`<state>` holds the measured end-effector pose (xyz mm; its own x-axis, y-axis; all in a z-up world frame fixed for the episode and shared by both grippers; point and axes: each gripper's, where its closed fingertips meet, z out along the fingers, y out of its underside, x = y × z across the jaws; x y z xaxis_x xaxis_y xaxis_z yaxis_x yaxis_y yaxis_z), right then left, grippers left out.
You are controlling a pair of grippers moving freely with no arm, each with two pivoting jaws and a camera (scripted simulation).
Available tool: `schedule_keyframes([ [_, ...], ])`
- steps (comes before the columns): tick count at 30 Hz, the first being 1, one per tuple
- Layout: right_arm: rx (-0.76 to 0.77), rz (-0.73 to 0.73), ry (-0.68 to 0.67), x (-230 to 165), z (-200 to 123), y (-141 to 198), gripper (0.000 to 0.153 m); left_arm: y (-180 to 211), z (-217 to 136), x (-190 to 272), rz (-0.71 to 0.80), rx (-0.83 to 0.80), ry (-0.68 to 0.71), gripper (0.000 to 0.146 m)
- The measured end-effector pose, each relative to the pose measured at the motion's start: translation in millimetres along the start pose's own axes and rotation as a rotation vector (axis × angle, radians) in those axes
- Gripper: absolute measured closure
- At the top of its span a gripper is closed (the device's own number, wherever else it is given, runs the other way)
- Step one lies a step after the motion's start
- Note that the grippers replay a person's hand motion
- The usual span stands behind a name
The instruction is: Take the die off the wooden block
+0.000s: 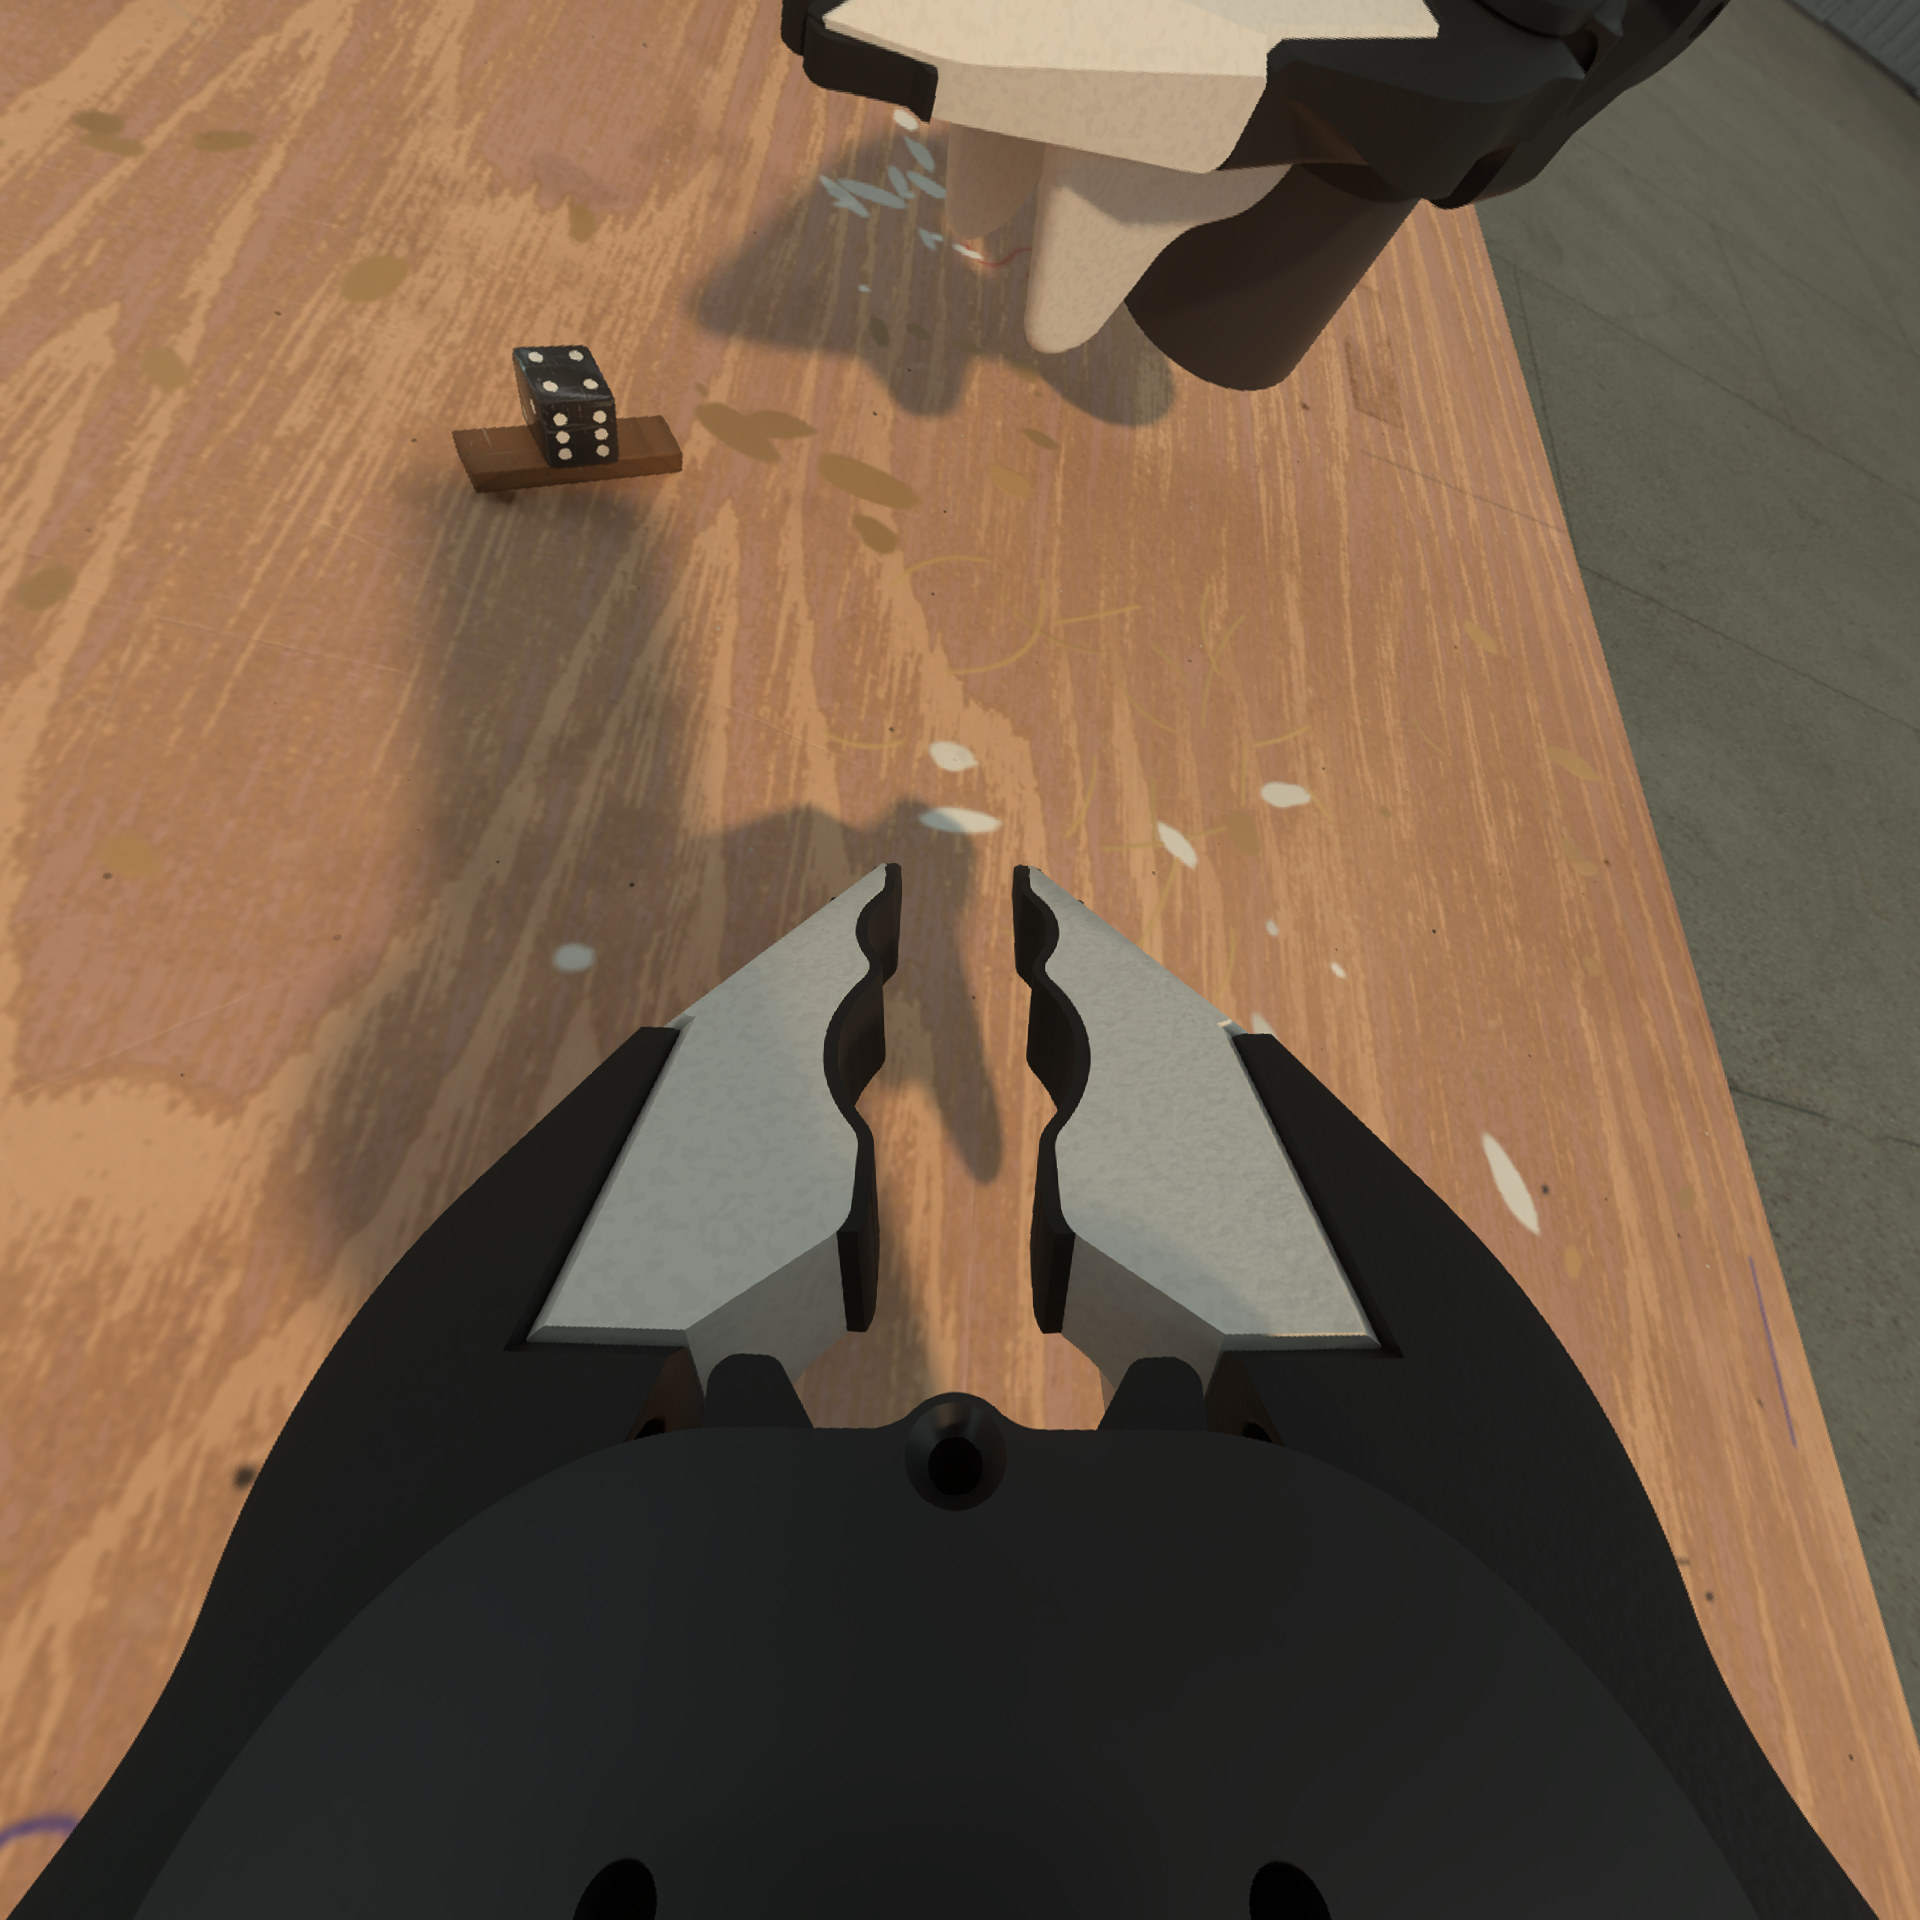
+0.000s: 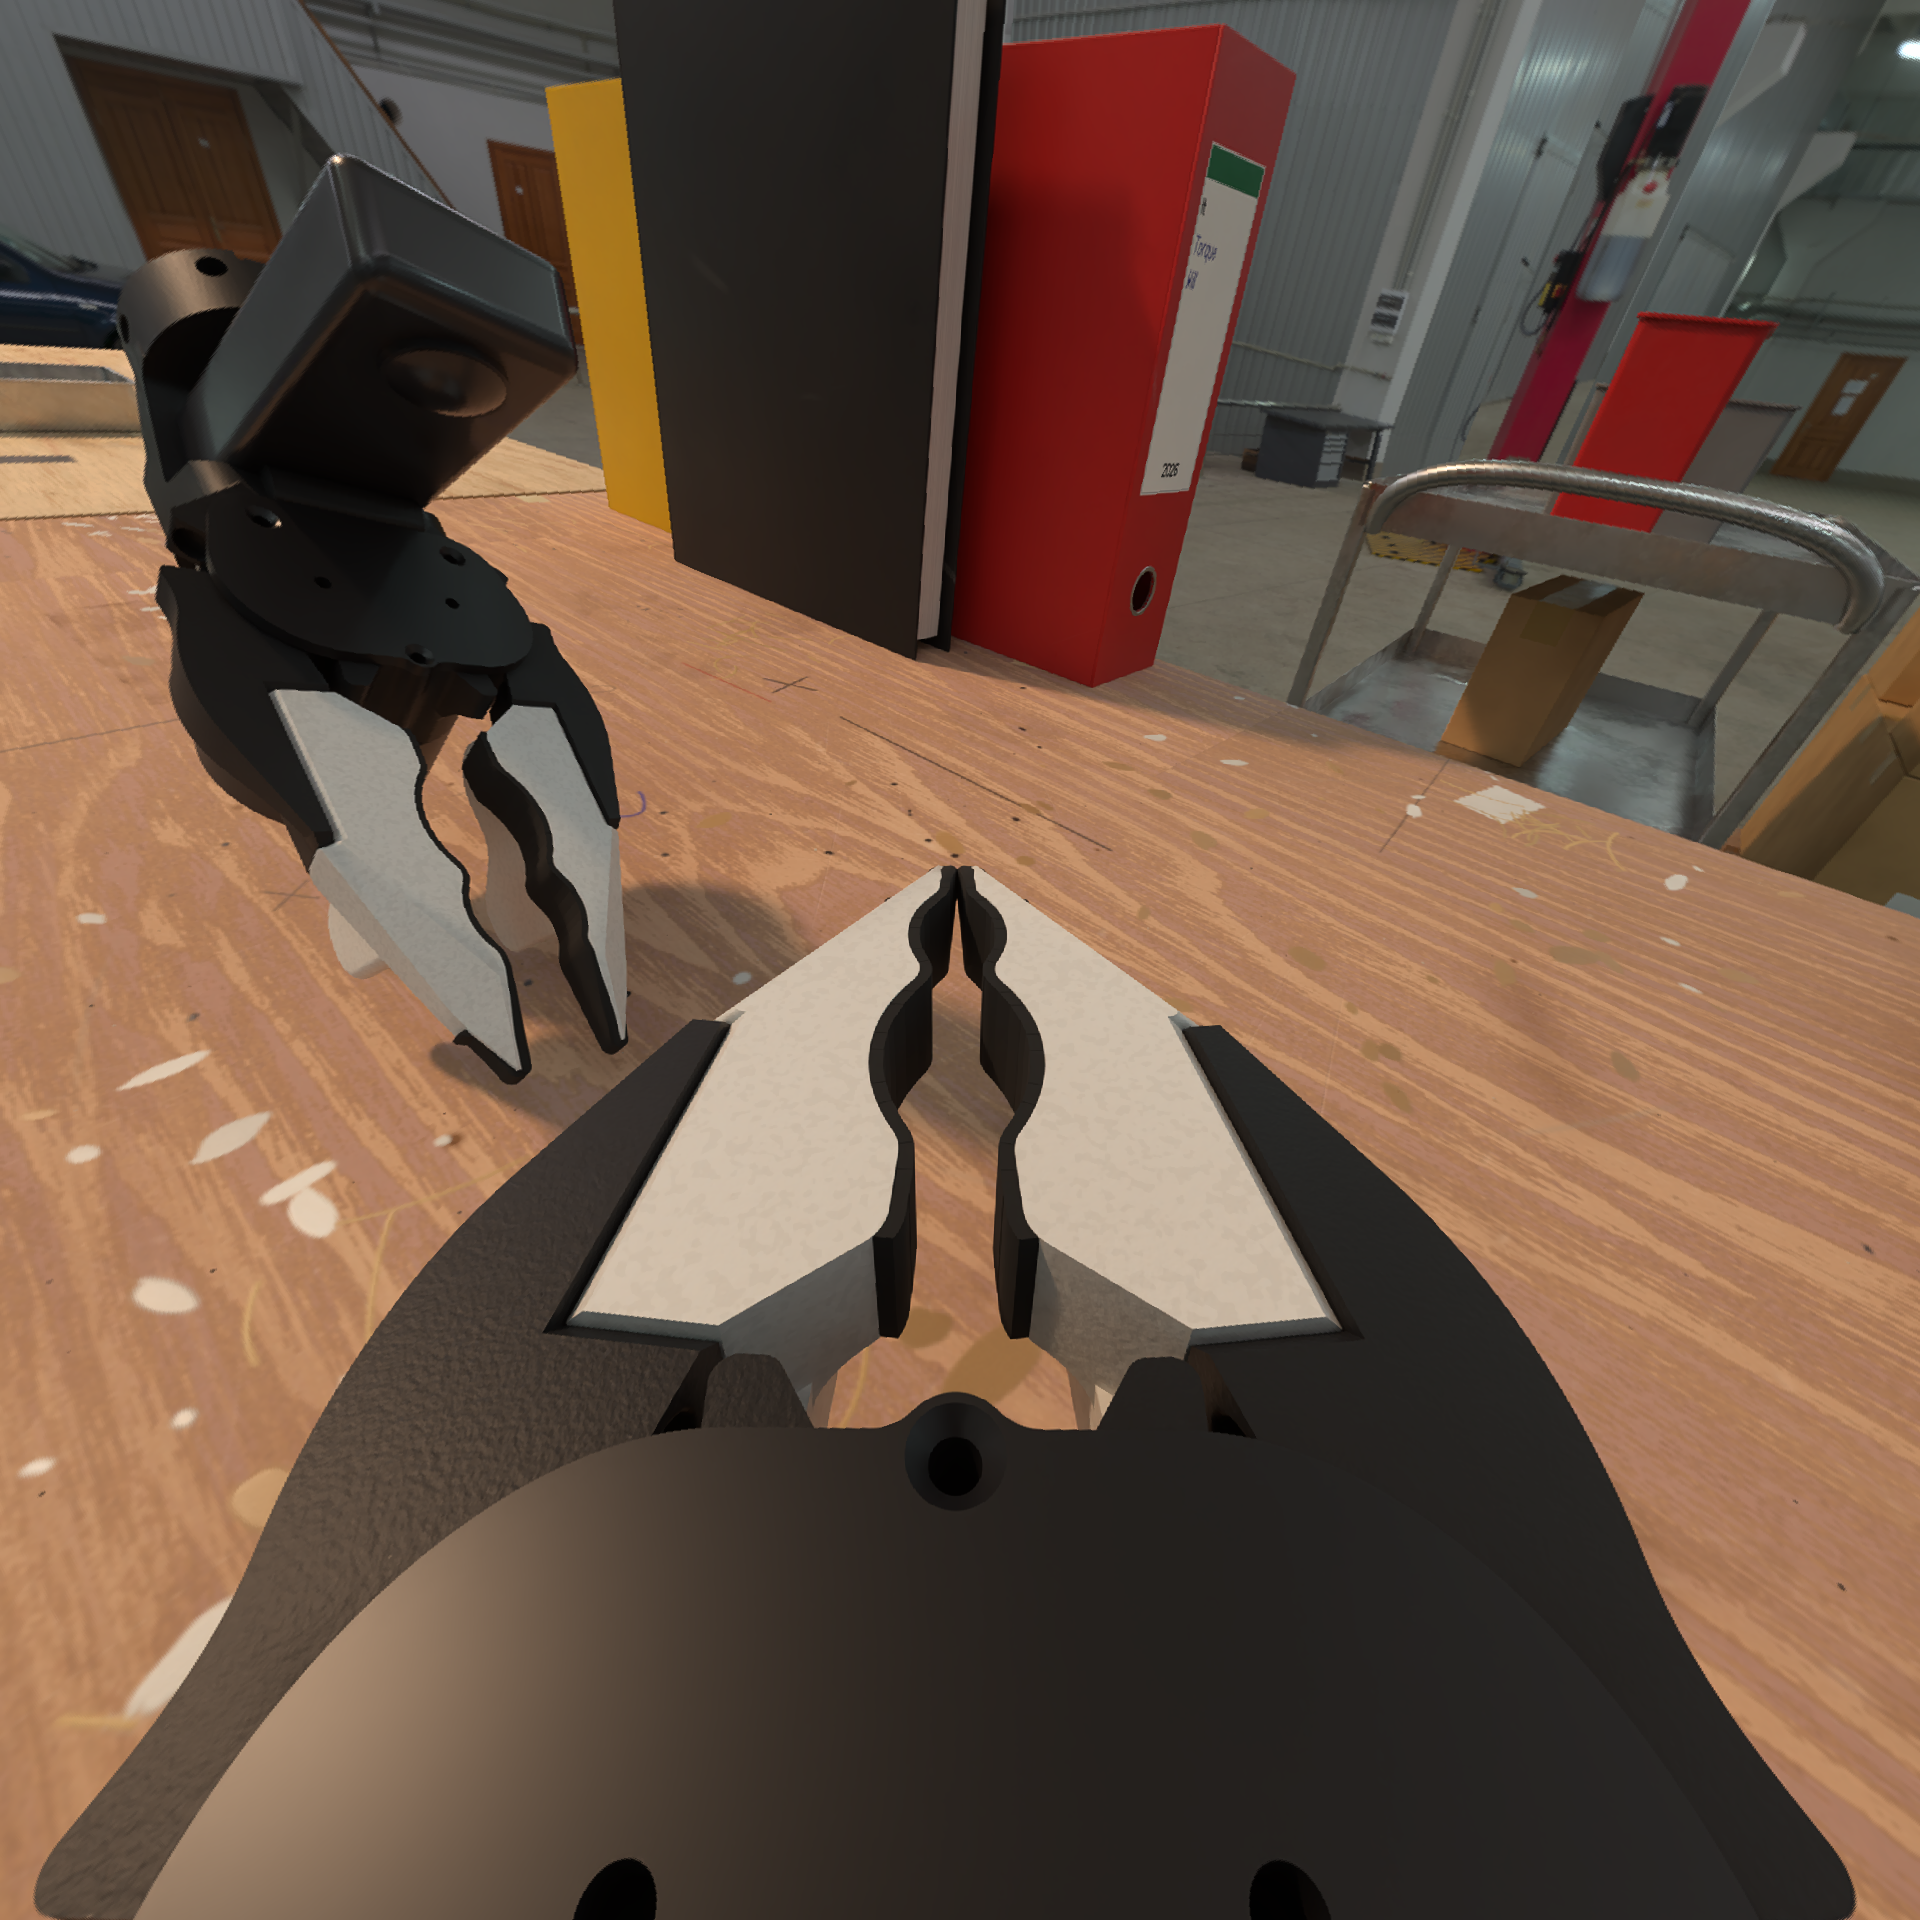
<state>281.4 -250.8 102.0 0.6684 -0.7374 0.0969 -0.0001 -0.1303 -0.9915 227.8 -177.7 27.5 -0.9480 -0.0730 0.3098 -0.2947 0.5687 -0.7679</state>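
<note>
In the left wrist view a black die (image 1: 566,403) with white pips sits on top of a thin, flat brown wooden block (image 1: 499,457) lying on the wooden table (image 1: 312,831). They are ahead and to the left of my left gripper (image 1: 956,878), well out of its reach. The left gripper is open with a narrow gap and empty, hovering just above the table. My right gripper (image 2: 956,875) is shut and empty; it hangs over the table at the top of the left wrist view (image 1: 1029,260), right of the die. The left gripper also shows in the right wrist view (image 2: 561,1049).
A yellow book (image 2: 608,312), a black book (image 2: 800,312) and a red binder (image 2: 1091,364) stand upright at the table's far edge. A metal cart (image 2: 1621,499) with cardboard boxes stands past the edge (image 2: 1558,821). In the left wrist view the table edge (image 1: 1621,727) runs down the right.
</note>
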Motion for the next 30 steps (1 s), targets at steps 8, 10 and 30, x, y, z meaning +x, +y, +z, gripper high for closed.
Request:
schedule_keyframes([
  [8,-0.022,-0.039,-0.001,-4.3,2.2,2.5,0.153,-0.5,-0.4,0.0,0.001,0.005,-0.001,0.125],
  [10,-0.025,-0.046,-0.001,-5.0,2.5,2.9,0.153,-0.6,-0.5,0.1,0.001,0.005,-0.001,0.125],
  [30,-0.032,-0.059,-0.001,-6.5,3.3,3.5,0.153,-0.9,-0.7,-0.1,-0.004,0.008,0.004,0.122],
])
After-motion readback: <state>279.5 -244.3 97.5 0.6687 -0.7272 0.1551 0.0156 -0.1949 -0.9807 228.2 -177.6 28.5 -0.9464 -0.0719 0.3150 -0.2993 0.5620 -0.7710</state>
